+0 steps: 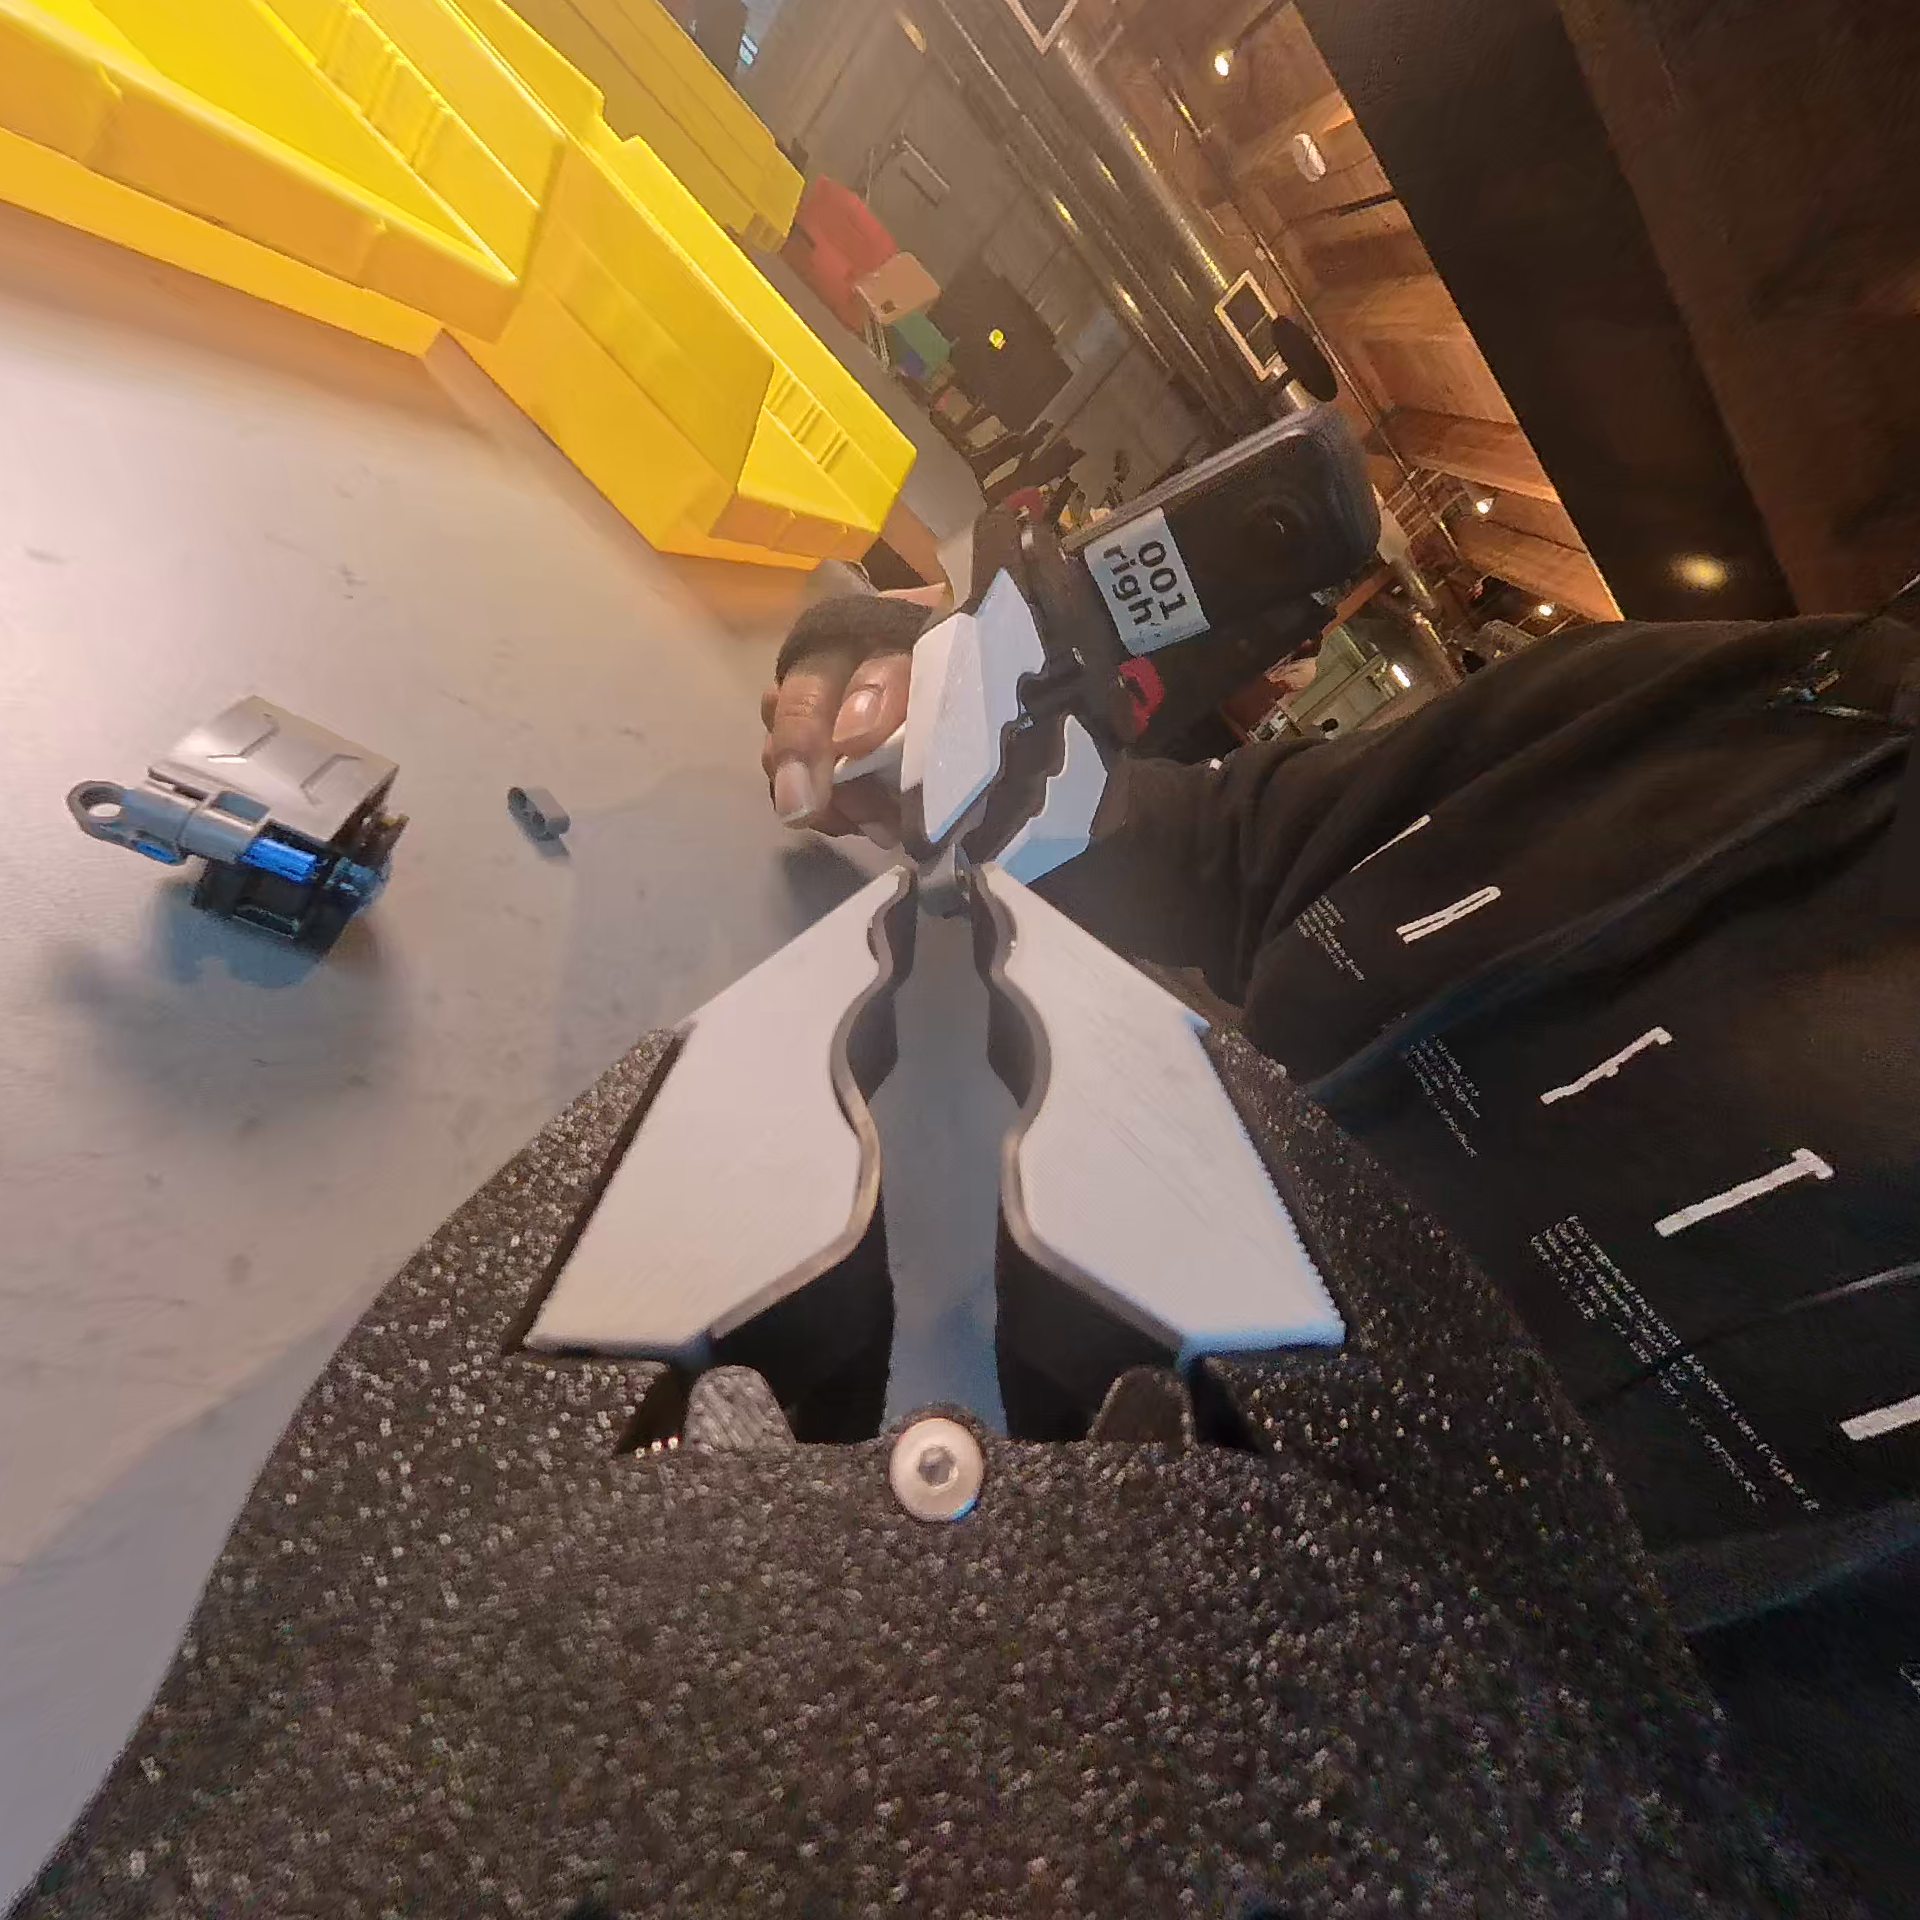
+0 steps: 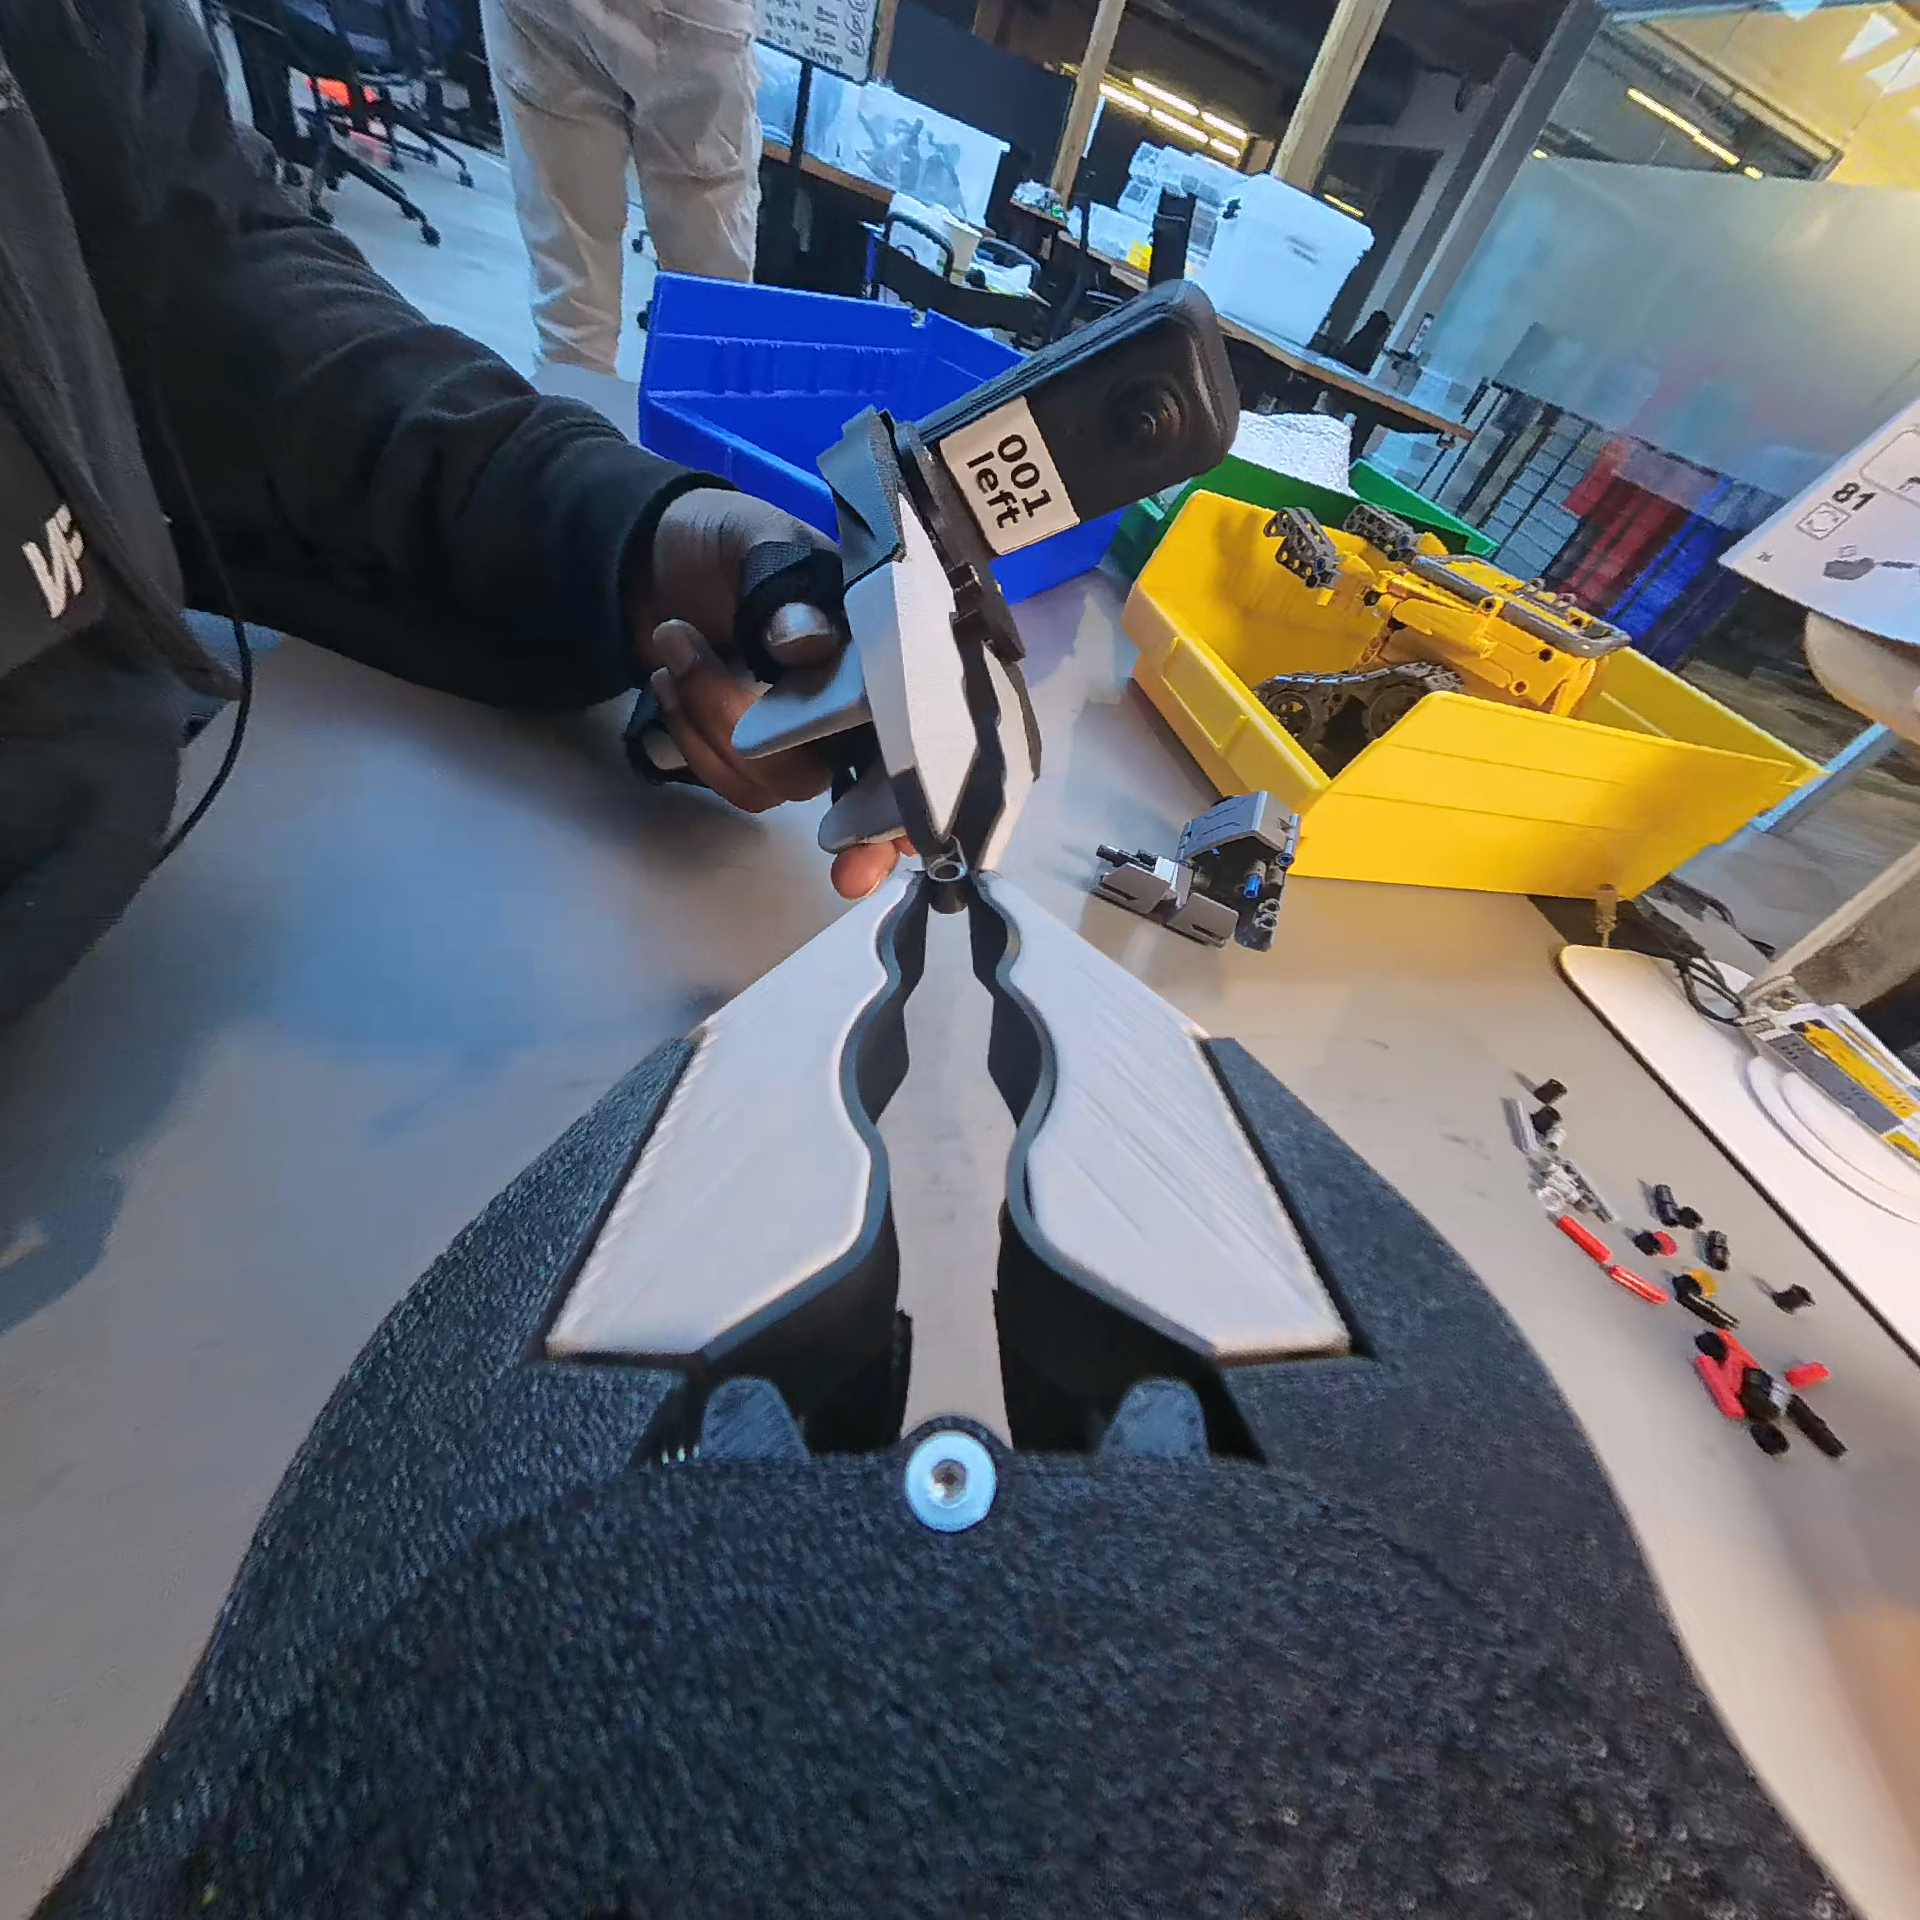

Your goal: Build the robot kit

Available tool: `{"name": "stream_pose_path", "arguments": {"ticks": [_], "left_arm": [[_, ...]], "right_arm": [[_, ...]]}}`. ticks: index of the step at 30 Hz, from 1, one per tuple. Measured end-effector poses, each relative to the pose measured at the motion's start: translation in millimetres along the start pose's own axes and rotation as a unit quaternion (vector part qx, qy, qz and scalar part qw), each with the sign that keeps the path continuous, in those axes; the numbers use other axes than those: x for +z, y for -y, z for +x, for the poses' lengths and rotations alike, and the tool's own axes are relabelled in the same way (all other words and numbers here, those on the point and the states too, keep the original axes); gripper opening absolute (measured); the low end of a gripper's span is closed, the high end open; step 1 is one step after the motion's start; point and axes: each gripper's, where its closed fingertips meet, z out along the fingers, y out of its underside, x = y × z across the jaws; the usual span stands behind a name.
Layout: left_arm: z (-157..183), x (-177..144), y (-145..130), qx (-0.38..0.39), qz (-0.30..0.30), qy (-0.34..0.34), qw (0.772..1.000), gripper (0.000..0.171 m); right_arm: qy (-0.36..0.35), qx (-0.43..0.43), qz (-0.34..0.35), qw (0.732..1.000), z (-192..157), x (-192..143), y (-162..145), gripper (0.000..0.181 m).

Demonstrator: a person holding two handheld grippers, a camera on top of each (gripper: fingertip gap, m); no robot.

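My left gripper (image 1: 940,883) and my right gripper (image 2: 945,888) meet tip to tip above the grey table (image 1: 312,1039). Both are shut on the same small grey cylindrical building-toy piece (image 2: 945,871), which also shows in the left wrist view (image 1: 940,896). The right gripper (image 1: 961,831) comes down onto it from above in the left wrist view. The left gripper (image 2: 961,847) does the same in the right wrist view. A hand in a black sleeve holds each. A grey and blue brick assembly (image 1: 260,821) lies on the table nearby and also shows in the right wrist view (image 2: 1205,873).
A small grey part (image 1: 538,816) lies by the assembly. Yellow bins (image 1: 623,312) stand behind. One yellow bin (image 2: 1507,810) holds a yellow tracked model (image 2: 1434,623); blue (image 2: 810,405) and green (image 2: 1299,488) bins stand beyond. Loose red and black parts (image 2: 1714,1309) and an instruction sheet (image 2: 1849,499) are at right. Only a small space, under 4 cm, lies between the two pairs of fingers.
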Motion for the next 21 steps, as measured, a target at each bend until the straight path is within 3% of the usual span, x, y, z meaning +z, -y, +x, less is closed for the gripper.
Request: {"name": "stream_pose_path", "arguments": {"ticks": [13, 21], "left_arm": [[-6.0, 6.3, -14.5, 0.069, -0.052, 0.045, 0.995, 0.009], [-1.9, 5.1, -42.5, 0.248, -0.165, 0.097, 0.95, 0.025]], "right_arm": [[0.047, 0.023, -0.037, 0.998, -9.8, -2.1, -13.5, 0.007], [0.073, 0.042, -0.091, 0.992, -5.8, -20.3, -35.3, 0.007]]}}
